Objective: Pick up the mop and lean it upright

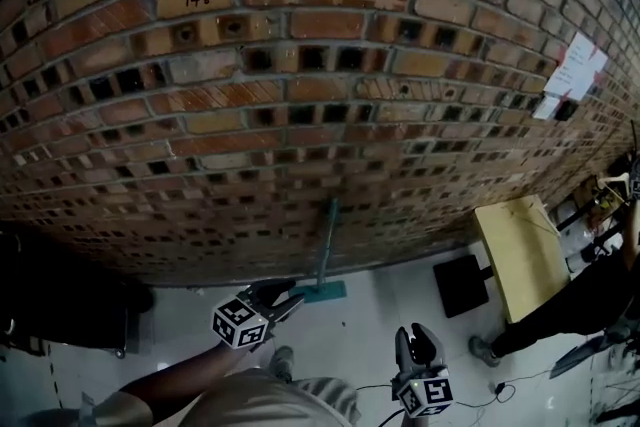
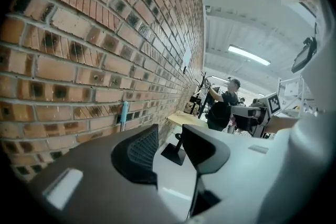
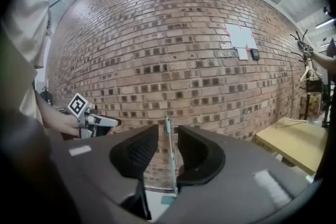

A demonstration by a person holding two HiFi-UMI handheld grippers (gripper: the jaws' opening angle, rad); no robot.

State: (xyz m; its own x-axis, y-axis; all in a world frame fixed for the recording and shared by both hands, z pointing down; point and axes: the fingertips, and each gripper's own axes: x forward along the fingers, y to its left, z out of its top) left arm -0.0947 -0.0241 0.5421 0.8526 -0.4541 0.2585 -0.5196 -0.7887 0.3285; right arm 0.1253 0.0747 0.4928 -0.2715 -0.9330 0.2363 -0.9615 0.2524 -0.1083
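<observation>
Teal long-handled mop (image 1: pixel 327 245); red-brown brick wall (image 1: pixel 300 65) dotted with dark square holes; pale yellow wooden tabletop (image 1: pixel 520 255); black square stand base (image 1: pixel 460 285); off-white floor (image 1: pixel 360 330); black-and-white square-patterned marker cube (image 1: pixel 238 323); white paper sheets (image 1: pixel 575 75)

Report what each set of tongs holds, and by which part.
Nothing: left tongs and right tongs are open and empty; the mop leans on the brick wall, untouched.

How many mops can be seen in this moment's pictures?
1. The mop leans upright against the brick wall, its teal head on the floor, left of the yellow table. No other shows; dark corners could hide one.
</observation>
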